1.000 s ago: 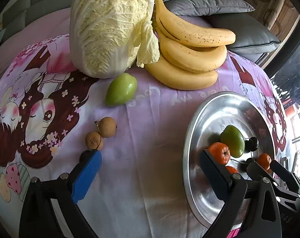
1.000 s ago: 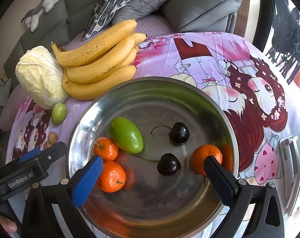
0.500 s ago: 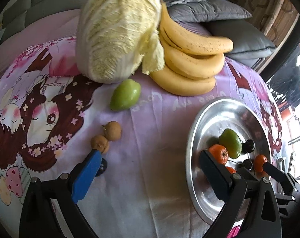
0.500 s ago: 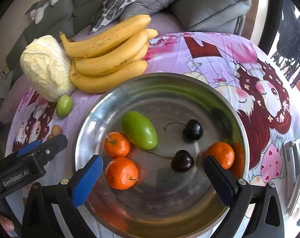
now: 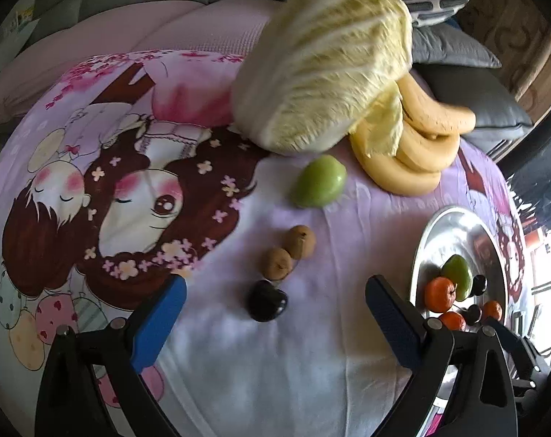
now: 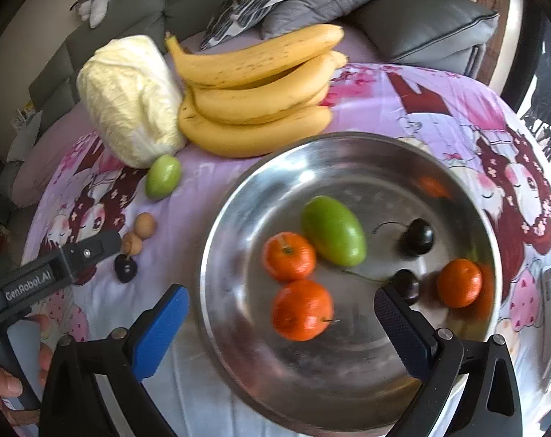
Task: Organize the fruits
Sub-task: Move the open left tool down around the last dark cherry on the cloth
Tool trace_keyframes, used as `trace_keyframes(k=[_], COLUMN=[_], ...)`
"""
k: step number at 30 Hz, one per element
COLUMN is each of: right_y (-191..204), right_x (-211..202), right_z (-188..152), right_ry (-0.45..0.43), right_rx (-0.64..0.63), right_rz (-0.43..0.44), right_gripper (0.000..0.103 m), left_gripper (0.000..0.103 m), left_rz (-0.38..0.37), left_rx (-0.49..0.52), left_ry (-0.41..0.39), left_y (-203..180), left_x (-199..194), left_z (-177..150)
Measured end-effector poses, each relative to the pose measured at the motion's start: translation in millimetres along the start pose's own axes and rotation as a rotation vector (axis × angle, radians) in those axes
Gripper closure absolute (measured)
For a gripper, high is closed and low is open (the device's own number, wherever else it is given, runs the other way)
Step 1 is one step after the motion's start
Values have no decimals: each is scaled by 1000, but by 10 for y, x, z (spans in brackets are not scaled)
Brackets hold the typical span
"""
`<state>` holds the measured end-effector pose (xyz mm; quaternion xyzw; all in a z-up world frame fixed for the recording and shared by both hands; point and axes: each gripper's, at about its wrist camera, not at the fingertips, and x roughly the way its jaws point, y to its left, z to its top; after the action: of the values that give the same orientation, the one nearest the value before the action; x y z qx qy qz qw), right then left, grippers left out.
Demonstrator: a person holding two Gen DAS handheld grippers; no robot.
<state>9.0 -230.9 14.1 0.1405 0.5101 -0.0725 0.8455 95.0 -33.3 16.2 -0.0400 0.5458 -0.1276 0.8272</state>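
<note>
Nearest in the left wrist view, the left gripper is spread wide and grasps nothing. A dark cherry lies on the cloth between its fingertips, slightly ahead of them. This is judged to be the fruit in hand: the jaws should be lowered squarely over it and closed gently, since the skin is soft and the round body may roll.

Just beyond the cherry, two small brown fruits are seen touching each other; they sit close enough to be knocked if the approach drifts forward.

The right gripper is likewise released and empty, held over the near rim of the metal tray. Inside are three oranges, a green fruit and two cherries.

Farther off, a second green fruit rests on the cartoon-printed cloth. Behind it stand a cabbage and a banana bunch, with sofa cushions at the back.
</note>
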Motion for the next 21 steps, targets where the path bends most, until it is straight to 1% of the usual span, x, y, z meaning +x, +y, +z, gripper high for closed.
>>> trace_keyframes(k=[2, 5, 9, 14, 15, 17, 21], right_y=[72, 155, 245, 312, 318, 316, 294], right_x=[2, -4, 2, 20, 29, 44, 68], right_z=[-4, -11, -33, -45, -45, -46, -47], right_ry=[3, -2, -4, -3, -2, 1, 2], right_rx=[-9, -20, -35, -51, -53, -54, -51], right_rz=[10, 28, 36, 42, 41, 38, 32], right_gripper=[0, 0, 0, 0, 0, 0, 0], left_gripper=[4, 5, 10, 12, 14, 26, 39], left_rz=[-14, -3, -14, -29, -31, -37, -55], left_rx=[-2, 2, 11, 16, 19, 24, 25], left_ry=[-6, -3, 6, 57, 67, 81, 100], left_y=[44, 67, 63, 50, 46, 39, 14], left_x=[-26, -25, -18, 111, 148, 194, 277], left_z=[-4, -9, -28, -92, -97, -108, -120])
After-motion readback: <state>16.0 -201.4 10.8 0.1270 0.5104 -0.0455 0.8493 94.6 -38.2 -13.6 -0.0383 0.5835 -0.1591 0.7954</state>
